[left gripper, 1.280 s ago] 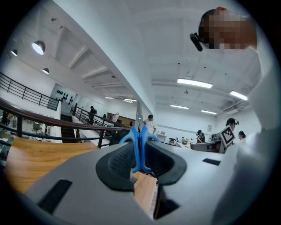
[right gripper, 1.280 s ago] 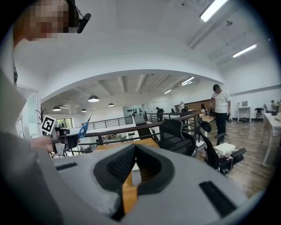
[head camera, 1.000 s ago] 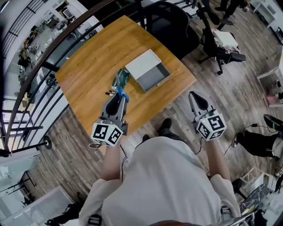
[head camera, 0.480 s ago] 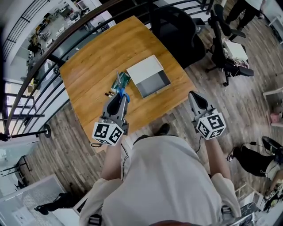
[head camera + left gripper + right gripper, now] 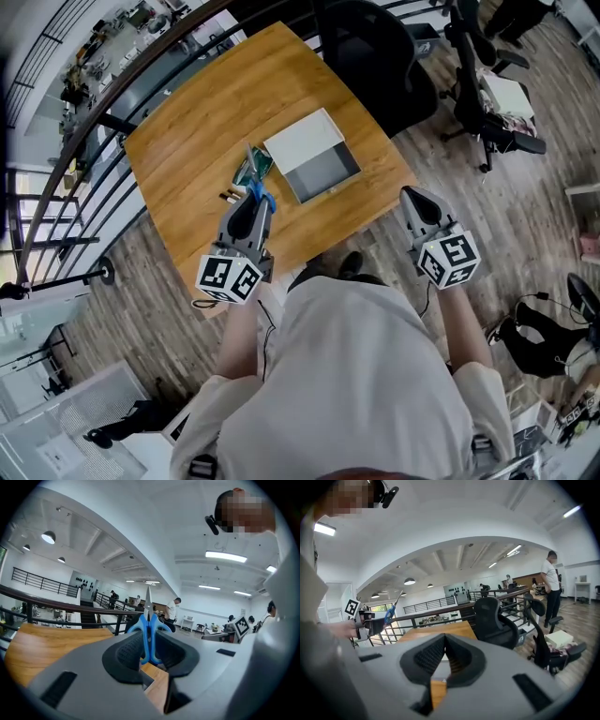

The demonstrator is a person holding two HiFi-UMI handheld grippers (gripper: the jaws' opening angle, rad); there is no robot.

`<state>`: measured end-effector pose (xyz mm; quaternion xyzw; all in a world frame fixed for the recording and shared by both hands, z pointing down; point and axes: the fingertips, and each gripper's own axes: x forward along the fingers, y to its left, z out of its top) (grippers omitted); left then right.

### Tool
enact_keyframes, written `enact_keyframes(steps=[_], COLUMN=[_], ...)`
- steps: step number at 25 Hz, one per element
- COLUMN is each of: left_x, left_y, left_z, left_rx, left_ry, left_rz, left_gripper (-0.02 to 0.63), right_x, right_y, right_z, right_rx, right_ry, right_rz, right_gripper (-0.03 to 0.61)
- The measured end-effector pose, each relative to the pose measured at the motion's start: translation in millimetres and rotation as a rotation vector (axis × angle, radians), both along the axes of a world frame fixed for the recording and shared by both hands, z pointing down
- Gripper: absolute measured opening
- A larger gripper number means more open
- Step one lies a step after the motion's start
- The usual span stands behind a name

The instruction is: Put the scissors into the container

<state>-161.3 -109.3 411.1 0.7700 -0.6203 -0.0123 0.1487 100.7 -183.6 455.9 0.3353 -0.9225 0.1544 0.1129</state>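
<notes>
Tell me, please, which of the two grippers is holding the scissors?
The left gripper: its jaws clamp the blue handles of the scissors, with the blades sticking out beyond them. The right gripper has its jaws shut with nothing between them.

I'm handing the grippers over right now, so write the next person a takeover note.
Left gripper: shut on the scissors, gripping the blue handles with the blades pointing forward, over the near part of the table.
Right gripper: shut, nothing in it, off the table's right edge over the floor.
Container: open on the table, just ahead and right of the scissors; it looks empty.
Done: scissors are in the grip.
Left: carry them over the container, lower them and release.
</notes>
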Motion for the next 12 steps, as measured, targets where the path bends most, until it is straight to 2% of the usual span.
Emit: enact_keyframes(steps=[7,12], left_x=[5,7], left_y=[-34,-67], left_z=[21,39], left_rx=[-0.047,-0.081], left_ry=[-0.011,-0.064], left_rz=[0.065,0.150], left_gripper=[0.078,0.078], right_x=[4,3], right_y=[-15,-33], right_z=[21,31], right_rx=[-0.046,-0.080], right_ry=[0.017,0.031], right_rz=[0.046,0.109], right_gripper=[0.003,0.003])
